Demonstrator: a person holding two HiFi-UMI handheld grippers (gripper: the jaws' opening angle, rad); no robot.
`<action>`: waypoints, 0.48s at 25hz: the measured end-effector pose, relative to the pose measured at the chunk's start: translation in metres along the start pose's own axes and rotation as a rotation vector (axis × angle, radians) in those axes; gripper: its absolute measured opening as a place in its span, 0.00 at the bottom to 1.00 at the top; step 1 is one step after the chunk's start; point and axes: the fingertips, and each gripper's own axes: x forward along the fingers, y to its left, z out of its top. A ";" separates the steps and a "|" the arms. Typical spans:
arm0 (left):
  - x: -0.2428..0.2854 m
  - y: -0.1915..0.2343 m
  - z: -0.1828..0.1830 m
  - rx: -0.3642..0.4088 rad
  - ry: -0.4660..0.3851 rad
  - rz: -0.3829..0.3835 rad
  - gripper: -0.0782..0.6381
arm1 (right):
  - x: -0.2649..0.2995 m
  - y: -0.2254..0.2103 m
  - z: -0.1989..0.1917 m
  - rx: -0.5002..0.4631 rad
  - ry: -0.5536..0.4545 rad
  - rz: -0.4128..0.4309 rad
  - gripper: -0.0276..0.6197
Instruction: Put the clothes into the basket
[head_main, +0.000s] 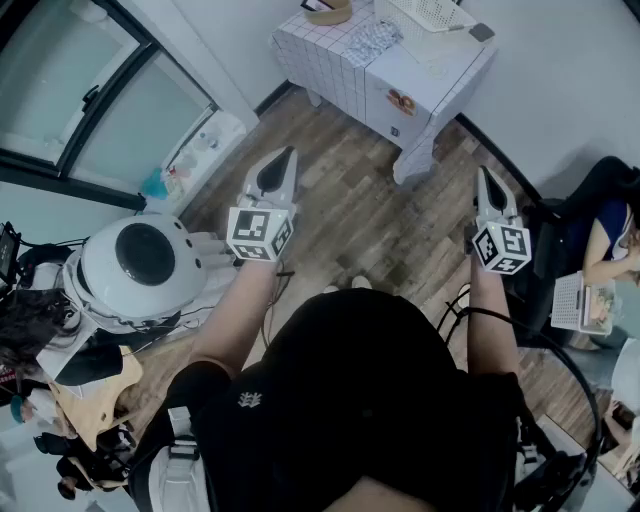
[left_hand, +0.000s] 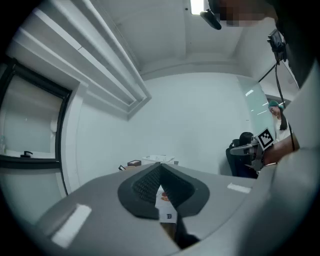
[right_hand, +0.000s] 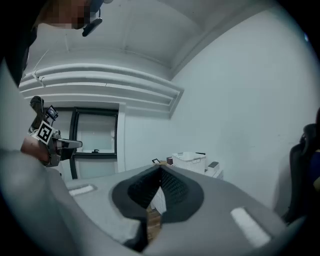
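Black cloth of the person's top (head_main: 370, 390) fills the near foreground, above a wooden floor (head_main: 370, 215). Held out ahead, the left tool (head_main: 288, 152) is clenched with its pads pressed together on nothing, and the right tool (head_main: 484, 174) is clenched and empty as well. Well beyond both stands a white tiled desk (head_main: 425, 85), where the crumpled grey clothes (head_main: 372, 40) lie just beside the white basket (head_main: 428, 12), outside it.

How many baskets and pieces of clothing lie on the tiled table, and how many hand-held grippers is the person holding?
Hand-held grippers: 2 (left hand-held gripper, right hand-held gripper)
Baskets: 1 (white basket)
Pieces of clothing: 1 (patterned garment, on the tiled table)
Total: 4
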 end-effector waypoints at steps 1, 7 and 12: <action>0.004 0.001 -0.001 0.002 -0.003 0.005 0.12 | 0.004 -0.003 -0.002 -0.002 0.001 0.004 0.05; 0.013 -0.019 -0.018 -0.019 0.002 0.009 0.12 | 0.018 -0.025 -0.018 0.015 0.002 0.018 0.05; 0.025 0.000 -0.041 -0.017 0.037 0.021 0.12 | 0.049 -0.026 -0.033 0.045 0.028 0.012 0.05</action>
